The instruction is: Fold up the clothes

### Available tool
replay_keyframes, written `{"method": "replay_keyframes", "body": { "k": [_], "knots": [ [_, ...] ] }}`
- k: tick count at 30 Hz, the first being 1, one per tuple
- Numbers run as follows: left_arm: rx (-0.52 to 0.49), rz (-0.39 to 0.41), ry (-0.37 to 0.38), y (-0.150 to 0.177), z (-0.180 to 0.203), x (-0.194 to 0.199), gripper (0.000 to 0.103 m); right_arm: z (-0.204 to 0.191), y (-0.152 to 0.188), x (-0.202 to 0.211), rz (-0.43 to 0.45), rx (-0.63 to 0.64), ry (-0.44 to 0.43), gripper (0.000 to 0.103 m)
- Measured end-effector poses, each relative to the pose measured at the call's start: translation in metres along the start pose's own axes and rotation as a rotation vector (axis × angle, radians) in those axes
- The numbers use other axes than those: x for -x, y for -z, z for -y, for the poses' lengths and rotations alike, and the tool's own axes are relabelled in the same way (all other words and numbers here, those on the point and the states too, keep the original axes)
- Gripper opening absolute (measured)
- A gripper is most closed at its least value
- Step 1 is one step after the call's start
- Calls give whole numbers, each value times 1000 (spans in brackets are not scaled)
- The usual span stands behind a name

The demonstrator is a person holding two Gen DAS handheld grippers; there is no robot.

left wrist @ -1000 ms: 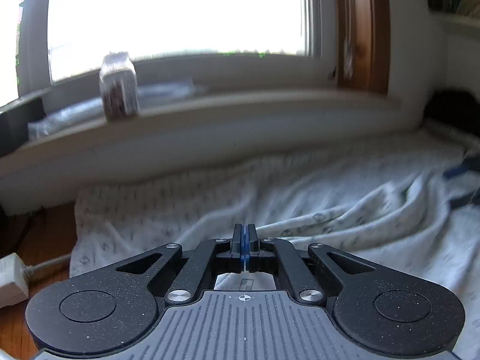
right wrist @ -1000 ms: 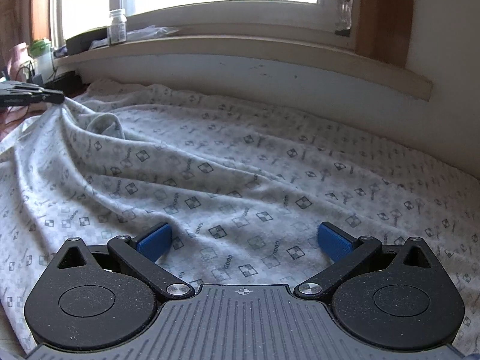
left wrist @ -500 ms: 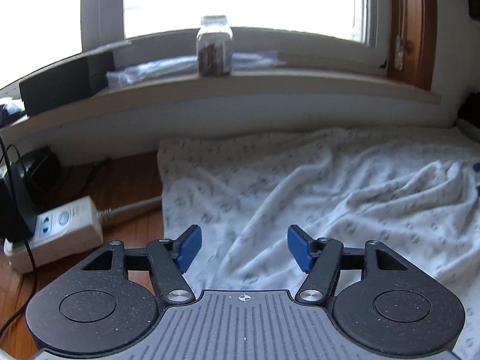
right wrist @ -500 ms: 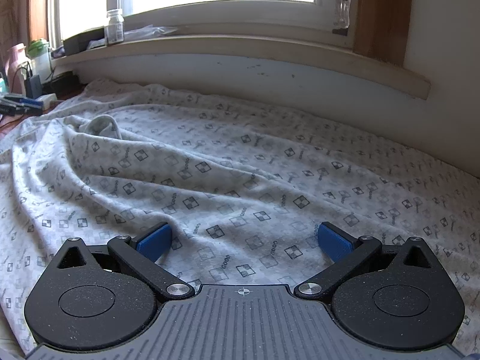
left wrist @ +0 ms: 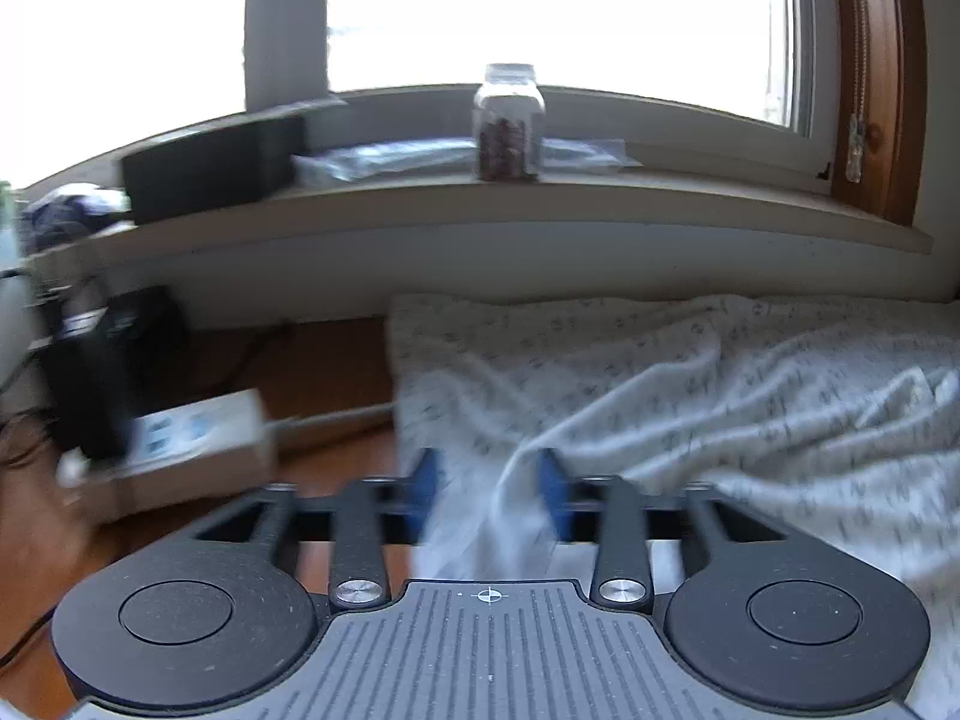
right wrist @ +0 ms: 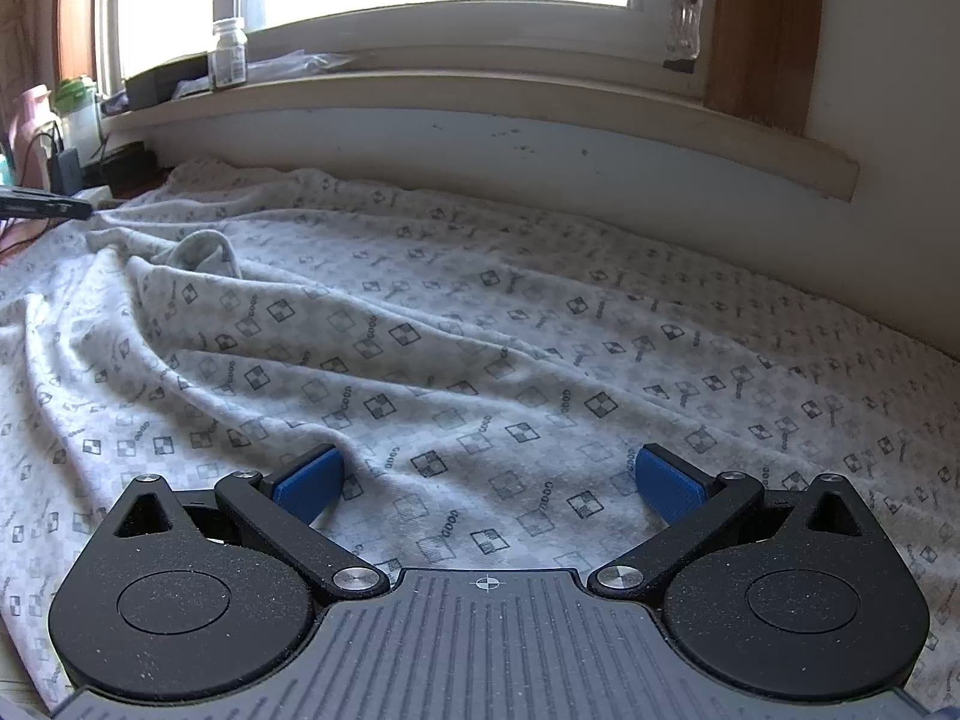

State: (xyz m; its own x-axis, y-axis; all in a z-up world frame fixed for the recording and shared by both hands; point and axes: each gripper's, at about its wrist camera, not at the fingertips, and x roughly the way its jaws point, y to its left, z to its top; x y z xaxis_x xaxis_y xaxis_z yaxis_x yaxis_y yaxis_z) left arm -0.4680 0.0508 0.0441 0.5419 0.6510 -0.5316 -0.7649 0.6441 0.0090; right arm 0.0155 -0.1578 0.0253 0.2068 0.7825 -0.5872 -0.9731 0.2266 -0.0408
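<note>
A pale grey garment (right wrist: 492,324) with a small checked print lies spread and wrinkled on the table under the window. My right gripper (right wrist: 489,480) rests low over its near part, wide open, with flat cloth between its blue pads (right wrist: 309,477). My left gripper (left wrist: 489,492) is at the garment's (left wrist: 720,396) left edge. Its jaws are closing around a raised fold of that edge, and the pads (left wrist: 427,489) stand just off the cloth. In the right wrist view the left gripper's dark tip (right wrist: 45,207) shows at the far left.
Left of the garment, a white power strip (left wrist: 198,432) with cables and a black adapter lies on the bare wooden table (left wrist: 324,372). On the window sill stand a glass jar (left wrist: 509,123) and a black box (left wrist: 210,171). Bottles (right wrist: 78,108) cluster at the far left.
My left gripper opened from shut, swung left to the garment's edge, and now narrows around a fold. The cloth lifted at the left has dropped. The right gripper has not moved.
</note>
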Motion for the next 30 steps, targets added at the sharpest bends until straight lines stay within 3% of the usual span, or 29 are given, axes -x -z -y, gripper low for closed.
{"method": "replay_keyframes", "body": {
  "k": [2, 5, 11, 13, 14, 18, 24, 30],
  "knots": [
    [14, 3, 9, 18, -8, 29, 61, -11, -2, 5, 37, 40, 25, 103],
    [84, 7, 8, 54, -17, 75, 69, -45, -16, 14, 76, 124, -3, 103],
    [243, 18, 6, 130, -27, 146, 74, -163, -62, 6, 74, 329, -131, 102],
    [280, 9, 18, 144, -28, 158, 75, -208, -72, 0, 68, 407, -199, 94],
    [281, 8, 26, 150, -26, 163, 76, -230, -76, -4, 60, 443, -237, 82],
    [322, 18, 104, 167, -25, 161, 77, -313, -85, -11, 4, 580, -370, 43],
    [374, 6, 150, 189, -15, 133, 77, -395, -91, -17, -53, 758, -418, 33],
    [484, -17, 170, 211, -19, 112, 75, -414, -93, -6, -47, 818, -445, 32]
  ]
}}
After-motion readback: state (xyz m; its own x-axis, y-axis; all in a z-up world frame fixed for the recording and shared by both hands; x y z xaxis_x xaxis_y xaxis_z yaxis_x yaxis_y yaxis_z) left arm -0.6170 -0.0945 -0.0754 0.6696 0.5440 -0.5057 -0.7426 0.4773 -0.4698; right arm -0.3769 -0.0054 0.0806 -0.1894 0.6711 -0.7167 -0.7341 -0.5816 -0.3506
